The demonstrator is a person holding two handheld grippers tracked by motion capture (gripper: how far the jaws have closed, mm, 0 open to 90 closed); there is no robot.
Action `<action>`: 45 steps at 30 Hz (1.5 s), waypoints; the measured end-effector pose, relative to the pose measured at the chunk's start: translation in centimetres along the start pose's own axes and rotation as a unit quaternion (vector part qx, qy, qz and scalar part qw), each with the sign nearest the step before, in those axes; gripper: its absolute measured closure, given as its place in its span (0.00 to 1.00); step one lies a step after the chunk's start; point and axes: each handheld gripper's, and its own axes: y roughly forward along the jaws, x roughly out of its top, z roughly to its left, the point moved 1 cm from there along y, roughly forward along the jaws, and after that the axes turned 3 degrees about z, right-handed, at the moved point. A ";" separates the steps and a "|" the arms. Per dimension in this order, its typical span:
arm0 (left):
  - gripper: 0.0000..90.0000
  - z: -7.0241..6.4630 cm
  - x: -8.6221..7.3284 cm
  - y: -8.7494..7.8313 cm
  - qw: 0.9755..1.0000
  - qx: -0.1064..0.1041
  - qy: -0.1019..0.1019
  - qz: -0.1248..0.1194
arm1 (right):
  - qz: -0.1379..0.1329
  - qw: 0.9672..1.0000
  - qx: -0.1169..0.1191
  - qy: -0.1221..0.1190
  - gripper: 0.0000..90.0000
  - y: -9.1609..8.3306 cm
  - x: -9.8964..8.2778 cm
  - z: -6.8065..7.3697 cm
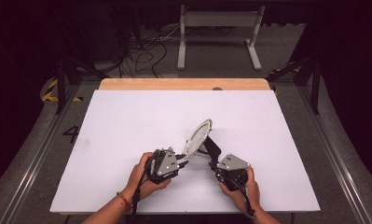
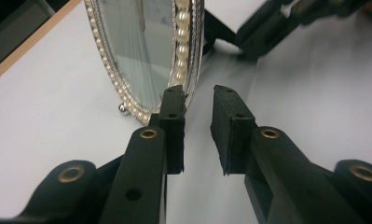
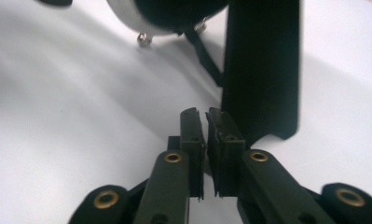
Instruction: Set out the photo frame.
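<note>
High view: an oval mirror with a pearl rim stands tilted on the white table, propped on its black stand. The left gripper sits just beside the mirror's lower edge; the right gripper is at the stand's foot.

Left gripper view: the jaws stand apart with nothing pressed between them; one pad lies against the mirror's beaded rim.

Right gripper view: the jaws are nearly together, a thin gap between them, holding nothing. The stand rises just beyond them, the mirror's base behind.
</note>
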 end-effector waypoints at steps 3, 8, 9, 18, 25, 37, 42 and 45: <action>0.82 0.3 -0.7 -0.1 1.000 -0.002 -0.012 0.001 | -0.015 1.000 -0.010 0.001 0.87 -0.7 0.3 -0.4; 0.80 0.8 -1.4 0.2 1.000 -0.003 -0.023 0.009 | -0.027 0.999 -0.020 0.010 0.70 -0.7 1.0 -0.8; 0.79 1.0 -1.6 0.3 1.000 -0.001 -0.023 0.012 | -0.027 0.999 -0.017 0.008 0.67 -0.5 1.2 -0.7; 0.77 1.4 -2.0 0.1 0.999 -0.002 -0.032 0.011 | -0.014 0.999 -0.041 -0.029 0.54 1.0 2.2 0.2; 0.72 1.8 -2.4 -0.1 0.999 -0.003 -0.038 0.010 | -0.009 0.998 -0.066 -0.022 0.53 2.1 2.8 -0.6; 0.67 1.6 -2.4 0.2 0.999 -0.005 -0.028 0.018 | -0.009 0.998 -0.054 -0.017 0.58 2.2 2.6 -1.6; 0.66 1.8 -2.4 -0.1 0.999 -0.002 -0.032 0.015 | -0.010 0.999 -0.037 -0.024 0.60 2.0 2.4 -2.0; 0.65 1.8 -2.5 -0.1 0.999 -0.001 -0.031 0.016 | -0.010 0.999 -0.033 -0.025 0.62 1.9 2.4 -2.2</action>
